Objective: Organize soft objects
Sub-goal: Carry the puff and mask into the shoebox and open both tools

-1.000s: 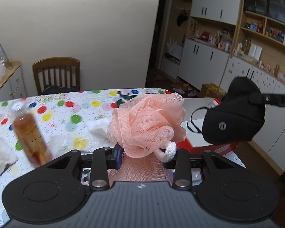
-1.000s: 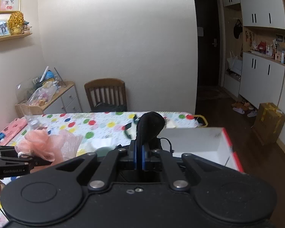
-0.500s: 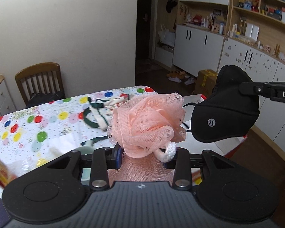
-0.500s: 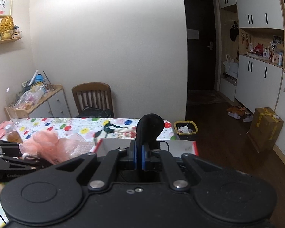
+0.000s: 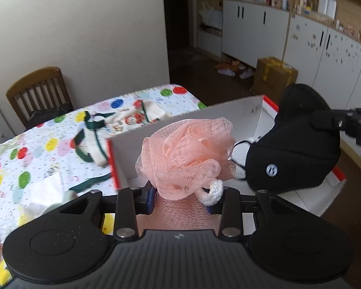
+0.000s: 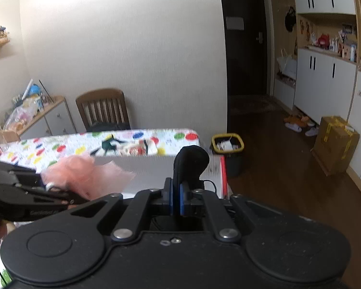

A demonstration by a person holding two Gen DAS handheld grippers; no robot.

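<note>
Pouf (image 5: 185, 154) and mask (image 5: 293, 144), clamped in left gripper (image 5: 184, 192) and right gripper (image 6: 176, 197), now carried over the box (image 5: 187, 122), ready for release

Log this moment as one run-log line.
left gripper: shut on pink bath pouf | right gripper: shut on black mask | both held over white box | release: not yet

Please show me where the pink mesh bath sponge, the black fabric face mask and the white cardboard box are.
pink mesh bath sponge (image 5: 185, 154), left wrist view, middle of the ruffles.
black fabric face mask (image 5: 293, 149), left wrist view, its side panel.
white cardboard box (image 5: 204, 120), left wrist view, its far wall.
</note>
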